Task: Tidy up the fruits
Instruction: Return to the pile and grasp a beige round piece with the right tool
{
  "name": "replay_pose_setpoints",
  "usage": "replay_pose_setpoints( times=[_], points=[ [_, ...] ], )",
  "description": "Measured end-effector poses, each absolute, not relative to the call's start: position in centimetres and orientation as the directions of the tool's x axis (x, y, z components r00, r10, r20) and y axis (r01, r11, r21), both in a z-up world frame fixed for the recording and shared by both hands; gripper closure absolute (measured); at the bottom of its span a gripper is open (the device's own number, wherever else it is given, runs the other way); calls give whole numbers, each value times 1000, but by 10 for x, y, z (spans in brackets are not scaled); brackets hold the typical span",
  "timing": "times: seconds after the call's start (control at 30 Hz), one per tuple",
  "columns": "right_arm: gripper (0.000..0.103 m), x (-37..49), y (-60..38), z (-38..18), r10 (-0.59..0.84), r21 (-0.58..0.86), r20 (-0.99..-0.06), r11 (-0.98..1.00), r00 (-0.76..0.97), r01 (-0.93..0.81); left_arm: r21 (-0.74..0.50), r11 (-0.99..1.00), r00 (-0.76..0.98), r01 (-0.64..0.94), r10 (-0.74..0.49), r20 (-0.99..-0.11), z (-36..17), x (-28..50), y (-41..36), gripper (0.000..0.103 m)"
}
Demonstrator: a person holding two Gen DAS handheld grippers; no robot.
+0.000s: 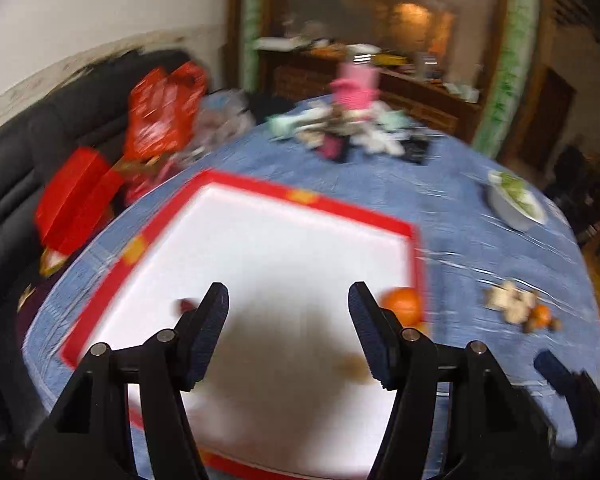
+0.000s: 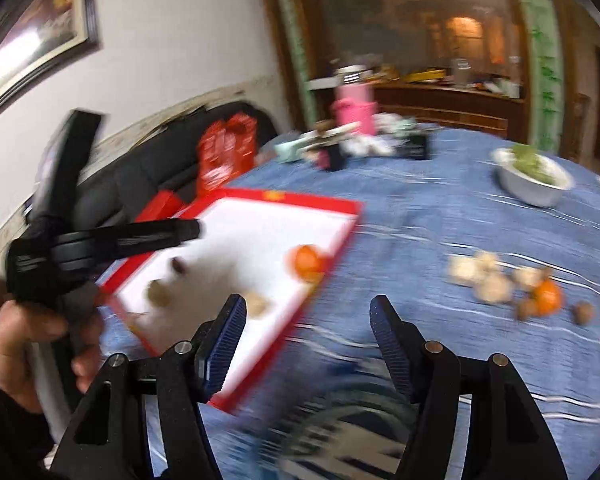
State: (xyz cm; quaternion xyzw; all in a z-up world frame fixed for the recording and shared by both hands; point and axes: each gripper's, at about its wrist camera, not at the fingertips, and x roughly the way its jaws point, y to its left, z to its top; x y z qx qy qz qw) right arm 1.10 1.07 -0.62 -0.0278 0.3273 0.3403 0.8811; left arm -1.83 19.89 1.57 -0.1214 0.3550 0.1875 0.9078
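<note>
Black claw [image 1: 288, 300] arms, ribbed blue pads (silver screws).

Where things lie on your table

Your tray [image 2: 342, 204] sits on the left part of the table [image 2: 440, 208], with the sofa [image 2: 140, 176] behind and left of it. In the tray, an orange [image 2: 306, 262] lies by the right rim, and three small pieces lie further left: one [image 2: 178, 267] toward the back, two [image 2: 158, 294] [image 2: 258, 303] nearer you. Right of the tray, well apart from it, a loose heap [image 2: 488, 278] lies on the table with a second orange [image 2: 548, 298] at its right edge. A bowl [image 2: 536, 188] stands behind that heap. At the far side of the table a clutter of items [image 2: 356, 136] stands behind the tray.
</note>
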Motion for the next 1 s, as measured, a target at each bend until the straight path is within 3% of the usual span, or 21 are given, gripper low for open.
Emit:
replay_pose_setpoints(
  times=[0.27, 0.57, 1.0],
  points=[
    [38, 65, -72, -21, 442, 148, -635, 875, 634, -461, -43, 986, 721, -160, 87, -688, 6, 22, 108, 41],
    [55, 116, -56, -46, 377, -1, -722, 838, 580, -545, -91, 982, 682, -167, 48, -730, -9, 33, 102, 42],
    [67, 134, -27, -59, 291, -156, -758, 788, 583, -596, -109, 980, 646, -165, 24, -763, -23, 58, 101, 42]
  ],
)
